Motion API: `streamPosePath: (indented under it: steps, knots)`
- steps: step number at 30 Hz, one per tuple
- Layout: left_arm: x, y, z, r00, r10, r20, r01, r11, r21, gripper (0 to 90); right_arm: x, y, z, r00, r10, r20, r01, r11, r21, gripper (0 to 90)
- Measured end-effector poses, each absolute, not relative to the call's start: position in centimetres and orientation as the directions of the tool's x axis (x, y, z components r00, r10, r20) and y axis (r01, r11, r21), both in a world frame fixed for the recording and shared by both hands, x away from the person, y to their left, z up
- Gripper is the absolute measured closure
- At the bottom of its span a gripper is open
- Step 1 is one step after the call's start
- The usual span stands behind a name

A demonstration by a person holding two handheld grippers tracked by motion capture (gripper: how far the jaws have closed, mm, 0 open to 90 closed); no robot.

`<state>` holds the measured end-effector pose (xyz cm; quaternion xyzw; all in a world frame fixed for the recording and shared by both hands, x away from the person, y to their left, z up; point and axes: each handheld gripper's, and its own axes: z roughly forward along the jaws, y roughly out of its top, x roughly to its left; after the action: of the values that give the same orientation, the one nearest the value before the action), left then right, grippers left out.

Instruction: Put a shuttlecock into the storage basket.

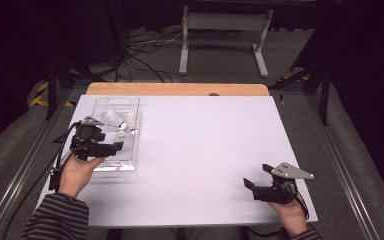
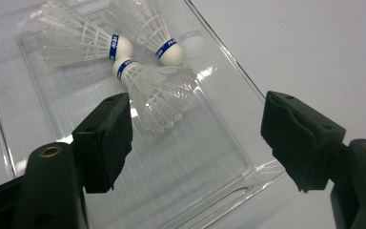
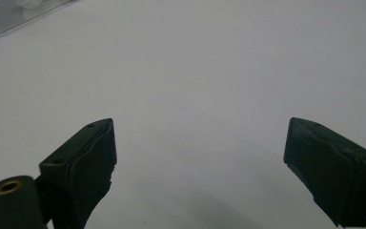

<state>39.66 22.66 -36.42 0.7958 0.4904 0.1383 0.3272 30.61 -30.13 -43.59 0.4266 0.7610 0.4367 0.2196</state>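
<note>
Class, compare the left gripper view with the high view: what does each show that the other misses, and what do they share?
Left gripper view alone: blue bands near the shuttlecocks' corks and the ribbed floor of the clear tray, seen between the left tool's wide-open jaws. High view alone: the right tool open over the bare white table, both hands, and the floor and cables beyond. Shared: shuttlecocks lying in the tray, with the left tool at it.
</note>
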Motion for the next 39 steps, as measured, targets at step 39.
streamPosePath:
  steps: [39]
  knots:
    - [37.3,22.9,-35.8,0.506,0.856,-0.110,0.658,-0.301,0.690,26.4,30.6,-30.1,-43.6,-0.539,0.842,0.039,0.458,0.254,0.852,11.0]
